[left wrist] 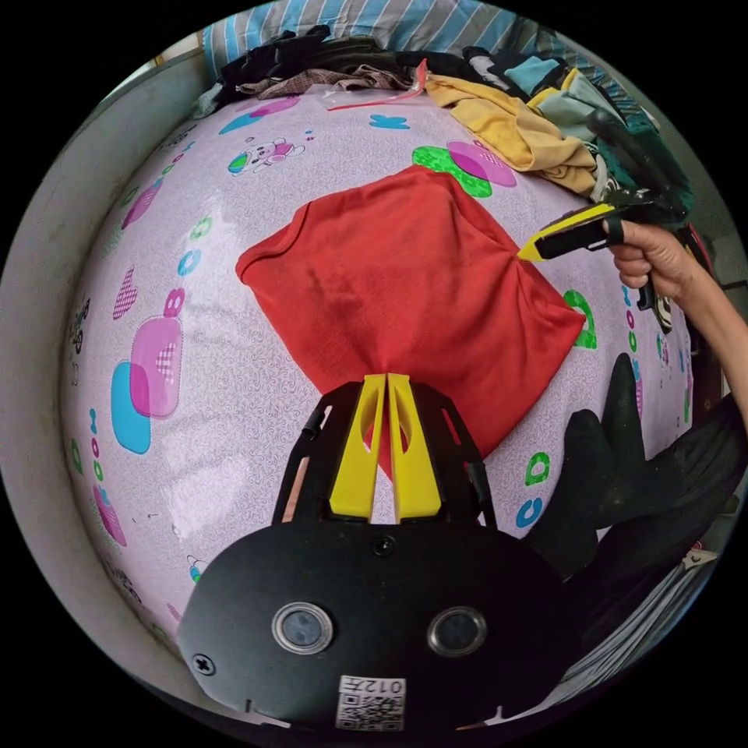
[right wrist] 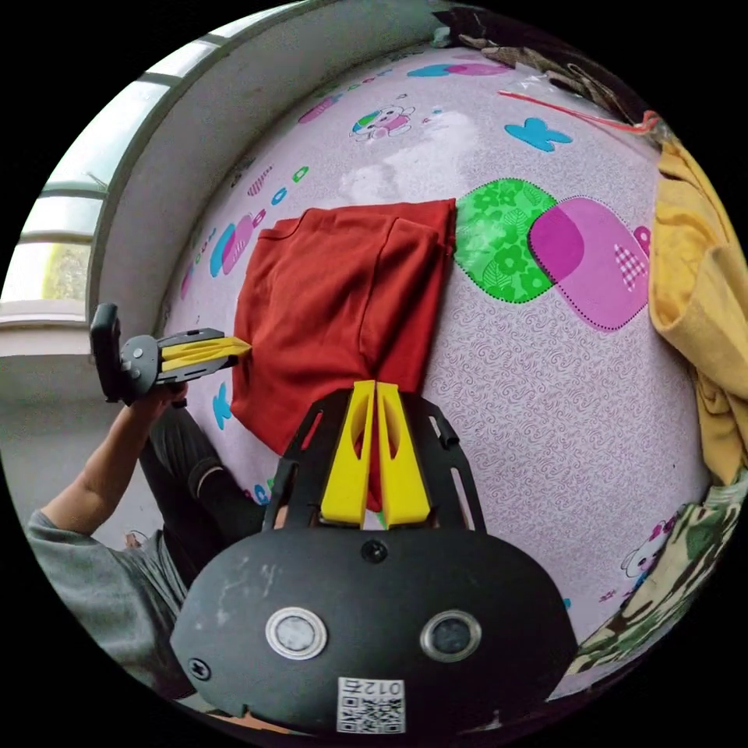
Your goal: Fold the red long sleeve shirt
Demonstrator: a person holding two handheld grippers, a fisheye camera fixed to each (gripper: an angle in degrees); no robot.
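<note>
In the left gripper view, the left gripper [left wrist: 387, 382] sits nearest, its yellow jaws pressed together on the near edge of the red long sleeve shirt [left wrist: 405, 288]. The shirt lies folded into a compact panel on a pink patterned mat [left wrist: 202, 374] printed with cartoon shapes — the fabric gathers into creases where the jaws pinch it. Further right in that view, the right gripper [left wrist: 530, 253] bites the shirt's side edge, a hand [left wrist: 650, 257] wrapped round its handle.

In the right gripper view, the right gripper's own jaws are closed on the shirt's near edge, and the left gripper meets the cloth from the left, held by a bare forearm [right wrist: 101, 467]. Beyond the shirt, a yellow garment [left wrist: 518, 132] and a heap of dark clothes [left wrist: 312, 62] lie along the mat's far edge.
</note>
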